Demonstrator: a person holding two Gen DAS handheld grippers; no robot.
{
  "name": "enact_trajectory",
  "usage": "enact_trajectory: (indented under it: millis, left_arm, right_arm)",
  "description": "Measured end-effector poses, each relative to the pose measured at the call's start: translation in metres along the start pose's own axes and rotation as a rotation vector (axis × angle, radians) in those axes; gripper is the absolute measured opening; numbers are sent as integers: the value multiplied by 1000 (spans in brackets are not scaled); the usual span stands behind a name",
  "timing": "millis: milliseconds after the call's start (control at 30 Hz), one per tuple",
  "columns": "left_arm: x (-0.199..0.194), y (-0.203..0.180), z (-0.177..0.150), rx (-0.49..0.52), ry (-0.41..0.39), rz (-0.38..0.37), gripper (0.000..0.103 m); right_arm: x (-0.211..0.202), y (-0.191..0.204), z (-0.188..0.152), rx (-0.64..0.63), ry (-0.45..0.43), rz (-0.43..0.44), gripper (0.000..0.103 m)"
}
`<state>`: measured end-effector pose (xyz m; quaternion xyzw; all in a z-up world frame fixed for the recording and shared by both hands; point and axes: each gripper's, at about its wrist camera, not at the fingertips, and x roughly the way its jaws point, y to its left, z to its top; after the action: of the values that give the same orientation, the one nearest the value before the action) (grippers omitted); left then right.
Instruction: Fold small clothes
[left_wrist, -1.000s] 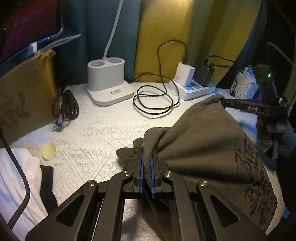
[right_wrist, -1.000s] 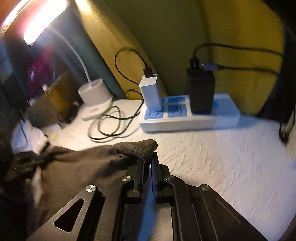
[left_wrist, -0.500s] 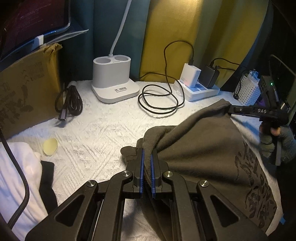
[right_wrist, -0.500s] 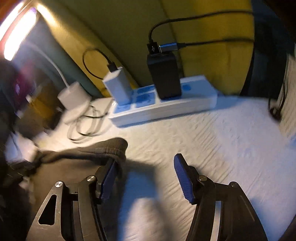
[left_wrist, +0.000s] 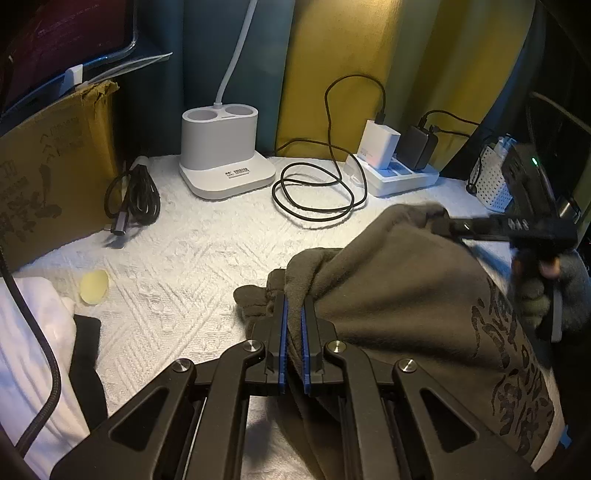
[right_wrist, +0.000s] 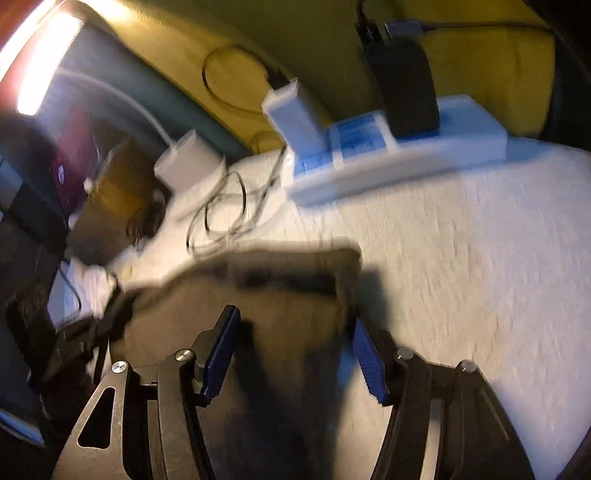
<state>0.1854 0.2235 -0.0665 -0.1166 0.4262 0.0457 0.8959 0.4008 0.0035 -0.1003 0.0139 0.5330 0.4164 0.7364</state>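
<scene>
The left tongs (left_wrist: 293, 325) are clamped tight on a bunched fold of the olive-grey garment (left_wrist: 399, 295), the blue pads pressed against the cloth with only the fabric's thickness between them. The garment lies on the white textured table (left_wrist: 192, 258), spread from the left tongs toward the right side, with dark printed lettering along its right edge.

The right tongs (right_wrist: 291, 354) stand about half open and their jaws are closing. A corner of the garment (right_wrist: 280, 295) lies between and under the blue pads (right_wrist: 221, 347); the picture is blurred, and the pads do not appear to press on the cloth. In the left wrist view the right tongs (left_wrist: 443, 225) reach the garment's far corner, held by a hand (left_wrist: 543, 280) in a grey fingerless glove.

Behind the garment on the table sit a white lamp base (left_wrist: 225, 158), a coiled black cable (left_wrist: 317, 192) and a white power strip (left_wrist: 399, 173) carrying a white and a black charger. A cardboard box (left_wrist: 48, 162) stands at the left.
</scene>
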Motion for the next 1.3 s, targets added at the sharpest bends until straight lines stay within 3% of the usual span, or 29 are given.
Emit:
enact_trajectory:
  millis: [100, 133, 233, 400, 500, 600, 633, 667, 800, 900, 967, 1000, 1300]
  left_arm:
    - [3, 2, 0, -5, 9, -5, 5]
    - [4, 2, 0, -5, 11, -6, 5]
    - [7, 4, 0, -14, 12, -10, 5]
    - [2, 7, 1, -29, -19, -7, 6]
    - [3, 6, 1, -20, -22, 8, 6]
    - [0, 11, 4, -51, -33, 20, 10]
    - [-4, 14, 5, -74, -49, 33, 11]
    - [-8, 20, 7, -106, -61, 34, 11]
    - [-23, 26, 7, -131, -75, 78, 11]
    - [-37, 15, -1, -117, -72, 46, 15]
    - [-45, 2, -11, -101, -61, 29, 46]
    - [-47, -5, -16, -99, -55, 10, 50]
    - [-65, -70, -83, -35, 40, -126, 51]
  right_arm:
    - [4, 4, 15, 18, -19, 54, 33]
    - [4, 6, 18, 2, -29, 55, 21]
    - [3, 16, 25, -52, -41, 69, 17]
    - [11, 8, 26, -43, -46, 32, 17]
    - [18, -3, 20, -51, -30, -74, 17]
    - [10, -7, 17, -59, -42, -103, 30]
    - [4, -5, 15, -74, -58, -161, 44]
    - [-3, -4, 13, -88, -76, -204, 51]
    - [-25, -3, 0, -107, -95, -235, 51]
    - [-41, 2, -14, -149, -98, -275, 51]
    - [-50, 5, -26, -166, -98, -283, 51]
    - [-53, 6, -30, -168, -99, -285, 51]
    - [-87, 34, -87, -197, -113, -253, 51]
